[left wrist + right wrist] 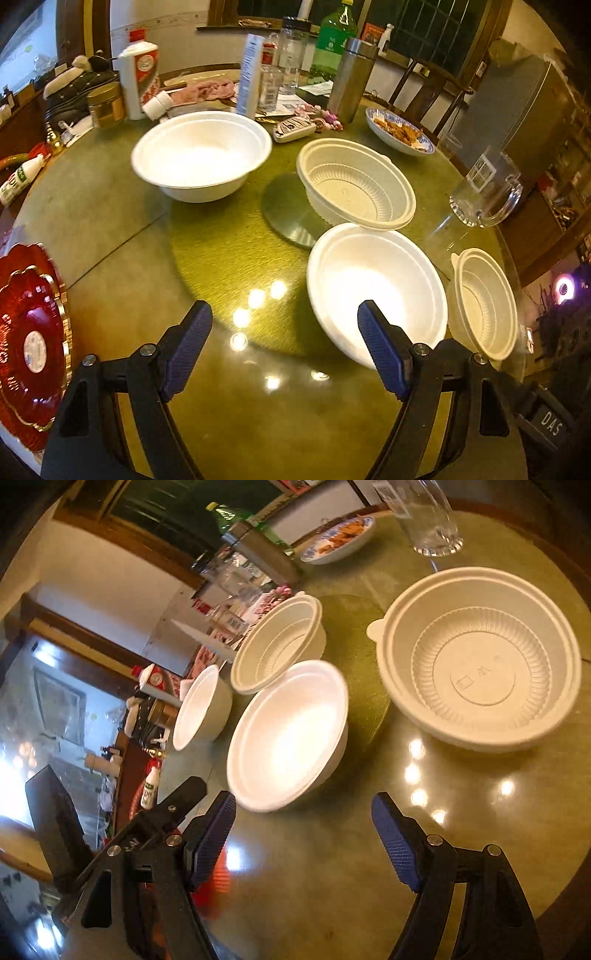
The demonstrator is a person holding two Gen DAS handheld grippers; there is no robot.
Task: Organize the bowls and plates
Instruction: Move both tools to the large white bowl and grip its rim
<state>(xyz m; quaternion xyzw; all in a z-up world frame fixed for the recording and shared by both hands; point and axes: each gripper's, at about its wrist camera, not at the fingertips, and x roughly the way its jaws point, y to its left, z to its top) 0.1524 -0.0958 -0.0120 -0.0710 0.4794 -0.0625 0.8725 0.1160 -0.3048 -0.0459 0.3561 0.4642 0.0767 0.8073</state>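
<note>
We're hovering both grippers, left gripper (pixel 284 347) & right gripper (pixel 303 830), jaws wide, nothing held. Four bowls are sitting mid-table (pixel 110 229); nearest smooth white bowl (pixel 373 288) is touching the ribbed bowl (pixel 354 188). Probably approach stage; next we're needing to grab a rim, then stack.

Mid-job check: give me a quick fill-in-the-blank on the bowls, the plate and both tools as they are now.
Besides the two smooth bowls, the table holds ____ ribbed bowls.
The left tool and the right tool are both ____, holding nothing.
The scalloped plate with gold trim is coloured ____.
Missing words: two; open; red.
</note>
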